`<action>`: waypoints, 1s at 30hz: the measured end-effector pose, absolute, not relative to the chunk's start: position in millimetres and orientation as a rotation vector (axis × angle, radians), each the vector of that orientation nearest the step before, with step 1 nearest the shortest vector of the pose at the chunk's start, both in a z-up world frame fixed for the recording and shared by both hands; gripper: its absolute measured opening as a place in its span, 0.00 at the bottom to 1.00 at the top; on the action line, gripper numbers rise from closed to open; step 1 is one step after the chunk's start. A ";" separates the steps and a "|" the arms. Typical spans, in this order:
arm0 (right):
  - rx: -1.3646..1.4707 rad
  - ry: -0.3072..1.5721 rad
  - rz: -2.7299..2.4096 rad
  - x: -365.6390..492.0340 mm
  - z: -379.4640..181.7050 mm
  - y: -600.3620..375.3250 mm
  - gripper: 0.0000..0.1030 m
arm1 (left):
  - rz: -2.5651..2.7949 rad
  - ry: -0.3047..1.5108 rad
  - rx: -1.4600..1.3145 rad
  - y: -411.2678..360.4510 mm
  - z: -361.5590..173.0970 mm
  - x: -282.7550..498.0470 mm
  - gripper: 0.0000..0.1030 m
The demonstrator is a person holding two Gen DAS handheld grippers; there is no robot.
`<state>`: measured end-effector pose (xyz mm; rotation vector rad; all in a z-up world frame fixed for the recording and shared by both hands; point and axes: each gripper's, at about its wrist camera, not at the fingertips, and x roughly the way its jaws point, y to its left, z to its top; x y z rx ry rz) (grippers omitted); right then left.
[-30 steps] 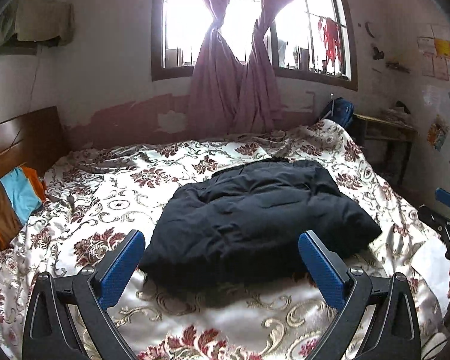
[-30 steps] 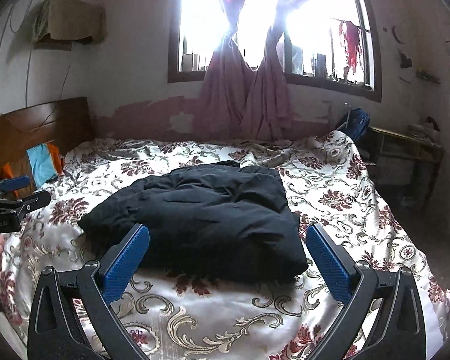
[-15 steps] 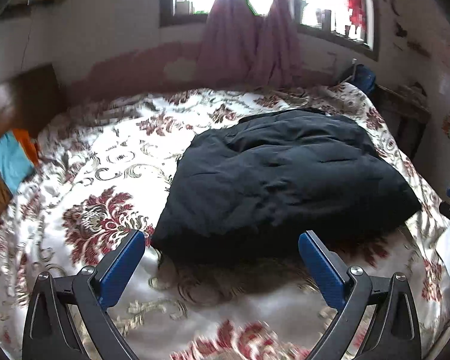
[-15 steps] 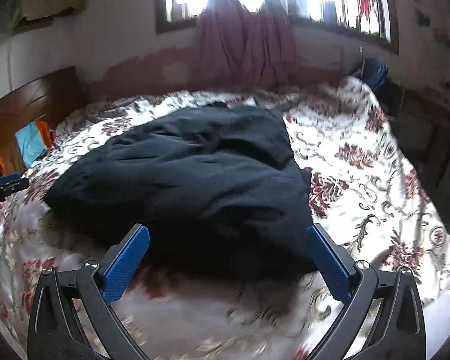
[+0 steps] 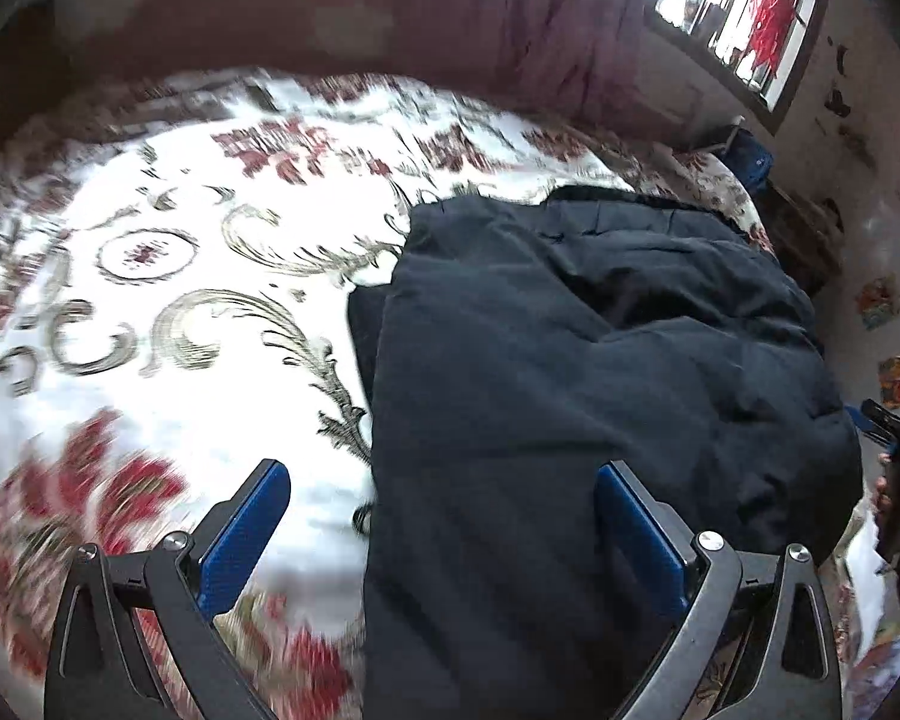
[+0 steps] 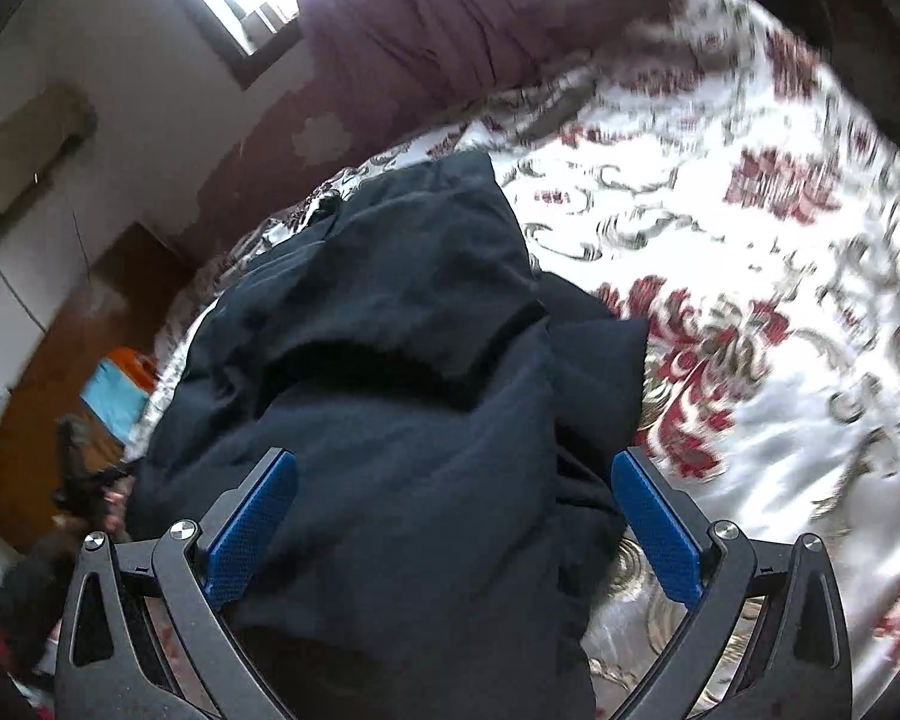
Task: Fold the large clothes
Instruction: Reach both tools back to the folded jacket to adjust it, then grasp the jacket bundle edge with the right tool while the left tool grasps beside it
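Left gripper (image 5: 441,516): jaws wide, blue pads (image 5: 243,531) well apart, nothing between them in a grip. Left pad over bare bedspread (image 5: 168,276); right pad over the dark jacket (image 5: 600,372). Jacket's near-left edge runs up between the two fingers, so the gripper straddles that edge. Whether the pads touch cloth cannot be told. Jacket bulk spreads ahead and to the right of this gripper, rumpled, lying flat on the bedspread. Bedspread ahead and to the left: white with red flowers and grey scrolls (left margin smeared by blur). Far ahead, maroon curtain (image 5: 546,18); window (image 5: 744,18) ahead and to the right. Other gripper's tip just visible at the far right edge.

Right gripper (image 6: 453,516): jaws equally wide, pads (image 6: 252,531) apart, holding nothing. Jacket (image 6: 402,360) fills the gap between the fingers and reaches ahead; a folded flap with a dark hollow under it lies just ahead of the tips. Jacket's right edge sits just inside the right pad, with bedspread (image 6: 780,240) beyond, to the right. Contact again uncertain. To the left, past the jacket: wooden headboard (image 6: 48,360), a blue and orange bundle (blurred), and the left gripper (image 6: 81,468) in a hand, low at the jacket's far side. Curtain (image 6: 426,18) and window ahead, view tilted.
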<state>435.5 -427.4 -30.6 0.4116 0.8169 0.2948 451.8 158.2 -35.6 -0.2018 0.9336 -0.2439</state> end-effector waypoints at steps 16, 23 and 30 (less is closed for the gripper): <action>0.842 0.950 0.457 454.8 -121.8 -438.8 0.99 | -0.468 1.090 -0.304 153.3 -78.0 502.1 1.00; 0.892 0.963 0.479 458.8 -128.6 -427.9 0.99 | -0.598 1.184 -0.354 135.4 -92.2 521.1 1.00; 0.854 0.975 0.491 466.2 -117.3 -419.2 0.99 | -0.608 1.257 -0.329 116.0 -94.2 526.4 1.00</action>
